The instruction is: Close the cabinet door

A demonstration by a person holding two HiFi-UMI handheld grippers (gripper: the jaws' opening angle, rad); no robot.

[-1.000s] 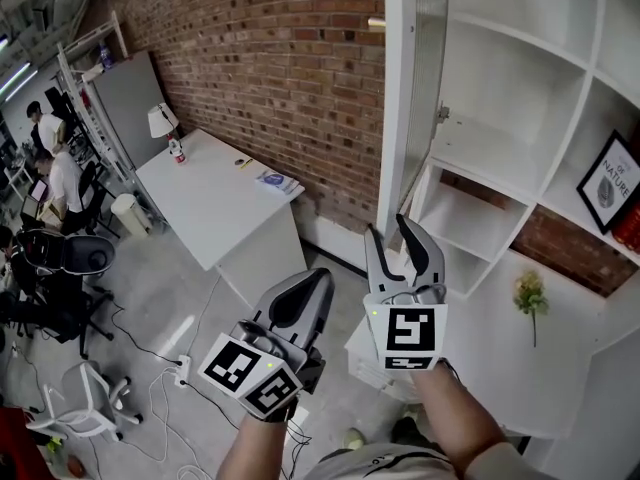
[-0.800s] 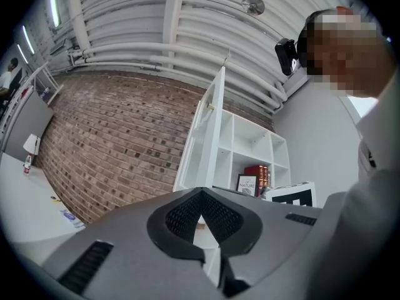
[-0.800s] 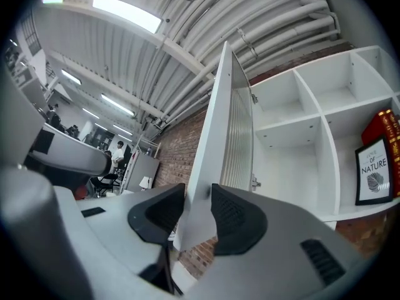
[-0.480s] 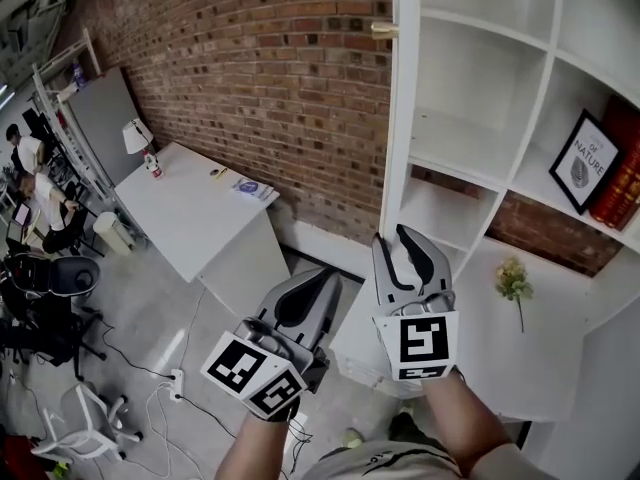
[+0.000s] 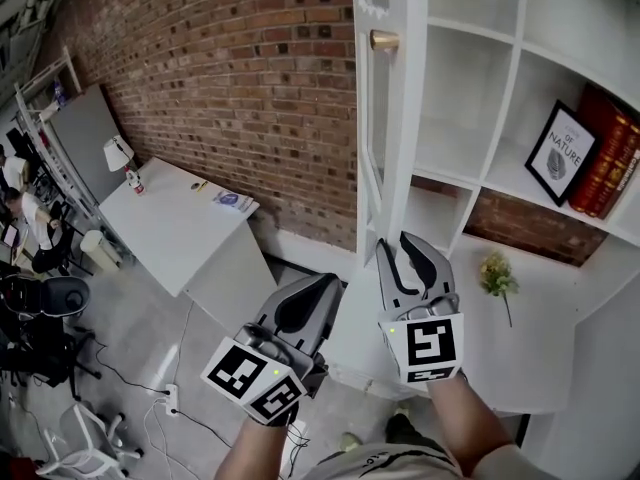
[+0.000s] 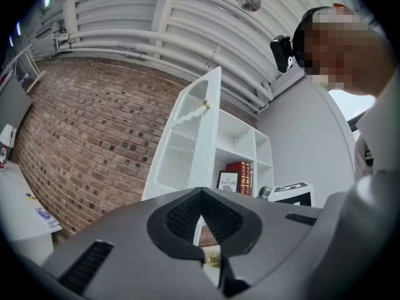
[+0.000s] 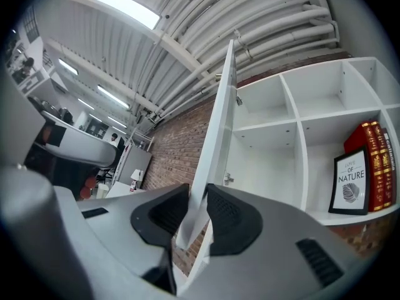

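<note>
Right gripper: jaws had just been closing. In the right gripper view the thin edge of the cabinet door ran between the two black pads, and both pads lay against it. The grip sat low on the door, near its bottom corner. The gripper pointed about level, slightly upward.

Left gripper: jaws together at the tips and nothing held. In its own view only a small gap showed behind the tips, with the shelves visible through it. It hung just beside the right gripper, on the wall side, clear of the door.

Cabinet door: white frame with a ribbed panel. It stood open, jutting out from the left side of the cabinet and nearly edge-on to the head view. A brass knob sat high on it, well above the grip. The left gripper view showed the door's ribbed face and the knob.

Cabinet: white open shelves. A framed picture leaned on one shelf, with red books touching its right side. A flower sprig lay lower down, near the right gripper.

Beyond: a brick wall to the left of the door. A white table stood against the wall, with a small lamp at its far end.
</note>
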